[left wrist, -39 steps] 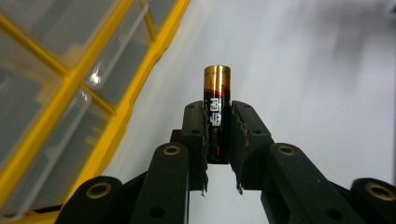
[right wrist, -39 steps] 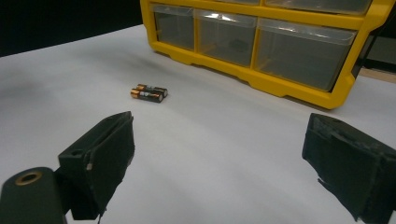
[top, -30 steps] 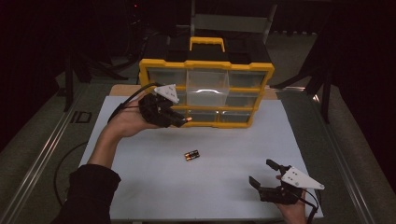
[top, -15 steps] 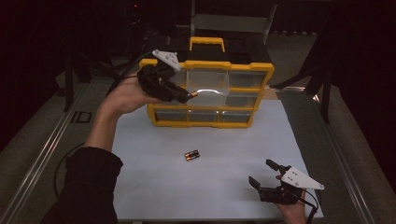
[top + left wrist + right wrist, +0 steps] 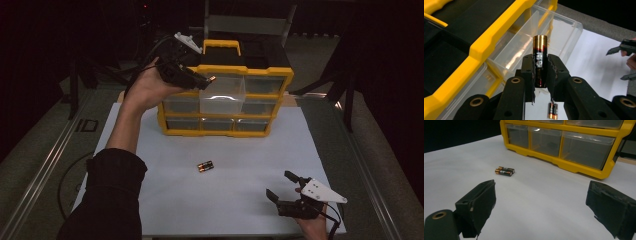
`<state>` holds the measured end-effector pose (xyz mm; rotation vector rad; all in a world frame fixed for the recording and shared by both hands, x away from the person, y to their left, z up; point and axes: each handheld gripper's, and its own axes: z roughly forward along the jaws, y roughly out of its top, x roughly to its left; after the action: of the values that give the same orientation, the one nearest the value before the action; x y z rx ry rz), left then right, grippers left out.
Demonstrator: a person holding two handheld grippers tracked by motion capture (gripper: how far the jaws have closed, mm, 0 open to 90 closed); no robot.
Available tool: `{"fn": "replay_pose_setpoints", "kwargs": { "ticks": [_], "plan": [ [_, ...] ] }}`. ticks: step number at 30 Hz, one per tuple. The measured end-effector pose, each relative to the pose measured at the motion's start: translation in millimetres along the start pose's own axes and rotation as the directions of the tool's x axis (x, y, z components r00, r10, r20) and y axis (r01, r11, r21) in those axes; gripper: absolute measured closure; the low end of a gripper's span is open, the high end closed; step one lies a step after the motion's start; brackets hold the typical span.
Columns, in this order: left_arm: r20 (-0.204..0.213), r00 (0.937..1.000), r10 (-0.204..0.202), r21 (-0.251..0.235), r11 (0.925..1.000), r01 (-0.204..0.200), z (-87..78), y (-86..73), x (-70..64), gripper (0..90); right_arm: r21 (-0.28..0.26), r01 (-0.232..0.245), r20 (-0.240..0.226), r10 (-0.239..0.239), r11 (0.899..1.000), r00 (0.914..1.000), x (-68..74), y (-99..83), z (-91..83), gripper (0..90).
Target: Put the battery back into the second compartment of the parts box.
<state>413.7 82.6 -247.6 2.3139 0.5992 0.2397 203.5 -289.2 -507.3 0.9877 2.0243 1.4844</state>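
Black-gold battery (image 5: 540, 60) upright in jaws, gold end toward open drawer (image 5: 529, 47)

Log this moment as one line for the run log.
left gripper: shut on battery | above open drawer | right gripper: open, idle | two batteries on mat

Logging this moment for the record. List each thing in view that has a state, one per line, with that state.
left gripper: shut on battery, raised over the pulled-out drawer
battery: clamped between the jaws, gold end forward
pulled-out drawer: top row, slid out, looks empty
organizer: upright on the table, other drawers pushed in
two batteries: lying side by side, touching, on the white sheet
right gripper: open, holding nothing, low over the sheet
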Motion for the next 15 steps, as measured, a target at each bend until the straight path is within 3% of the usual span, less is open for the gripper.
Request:
{"fn": "replay_pose_setpoints", "kwargs": {
  "ticks": [5,6,7,10,11,12,15],
  "plan": [
    [-0.022,0.9997,-0.013,0.005,0.9999,0.013,6.5,0.7,1.0,76.9,-0.001,-0.004,-0.001,0.004,1.000,1.0000,-0.4,0.1,-0.5,8.8],
    [-0.037,0.9991,-0.021,0.000,0.9998,0.021,6.7,0.6,1.4,67.2,-0.001,-0.005,-0.001,0.005,1.000,1.0000,-0.3,0.1,-0.7,8.8],
    [-0.042,0.9983,-0.039,-0.018,0.9991,0.039,6.7,0.2,1.5,67.2,-0.001,-0.005,-0.001,0.005,1.000,1.0000,-0.3,0.1,-0.7,8.8],
    [-0.085,0.9948,-0.055,-0.027,0.9982,0.053,6.1,-1.9,0.5,32.6,-0.003,-0.004,0.001,0.004,1.000,1.0000,-0.4,0.2,-0.9,8.8],
    [-0.116,0.9922,-0.046,-0.017,0.9989,0.045,6.5,-2.7,-0.7,12.3,-0.005,0.000,0.003,0.000,1.000,1.0000,-0.5,0.1,-1.0,8.8],
    [-0.134,0.9899,-0.045,-0.007,0.9990,0.044,6.6,-3.6,-1.3,12.3,-0.005,0.000,0.003,0.000,1.000,1.0000,-0.5,0.1,-1.0,8.8],
    [-0.140,0.9883,-0.061,-0.008,0.9982,0.060,5.5,-8.3,-0.8,3.0,-0.004,-0.003,0.002,0.003,1.000,1.0000,-0.3,0.2,-1.0,8.8]
  ]
}}
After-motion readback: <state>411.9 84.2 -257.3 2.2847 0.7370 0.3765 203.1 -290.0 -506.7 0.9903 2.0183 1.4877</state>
